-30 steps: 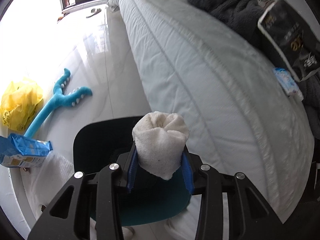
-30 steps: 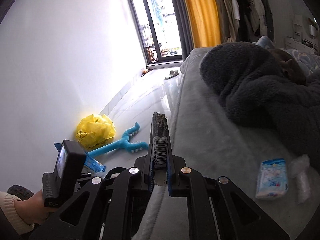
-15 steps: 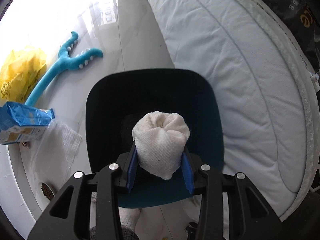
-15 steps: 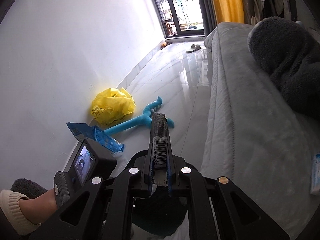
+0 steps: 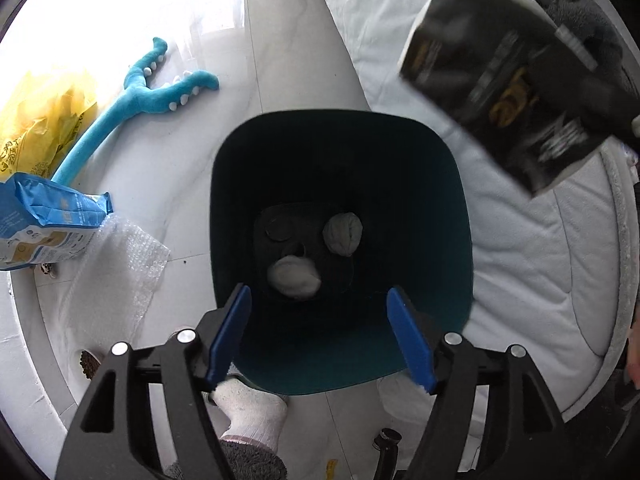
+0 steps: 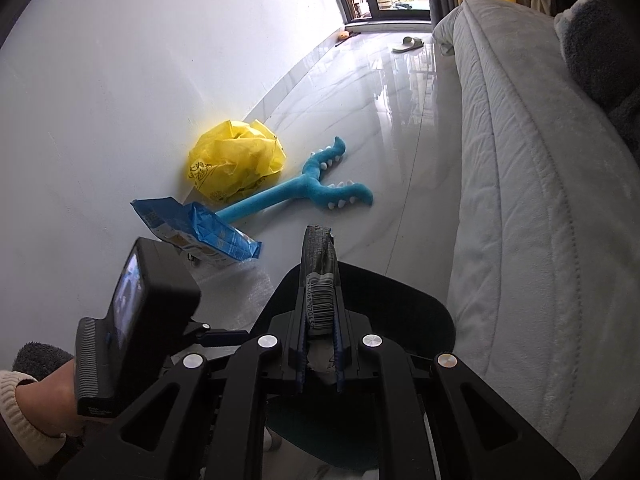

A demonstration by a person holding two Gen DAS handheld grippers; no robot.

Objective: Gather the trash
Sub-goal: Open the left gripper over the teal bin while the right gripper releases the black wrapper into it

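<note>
My left gripper (image 5: 320, 328) hung spread and empty straight above the dark bin (image 5: 424, 152), whose open mouth lay directly below the blue pads. Two pale wads (image 5: 294, 274) lay on the bin's bottom. My right gripper (image 6: 318, 344) pinched a black packet (image 6: 320, 276) on edge, its long axis running forward along the fingers, over the near rim of the bin (image 6: 400, 292); I judged the drop needed only a short push ahead. A barcode showed on the packet; I could not read its digits surely. Farther off, by the wall, lay a blue bag (image 6: 200, 228), a blue toy (image 6: 308, 186) and a yellow bag (image 6: 236, 160), its print unreadable.
</note>
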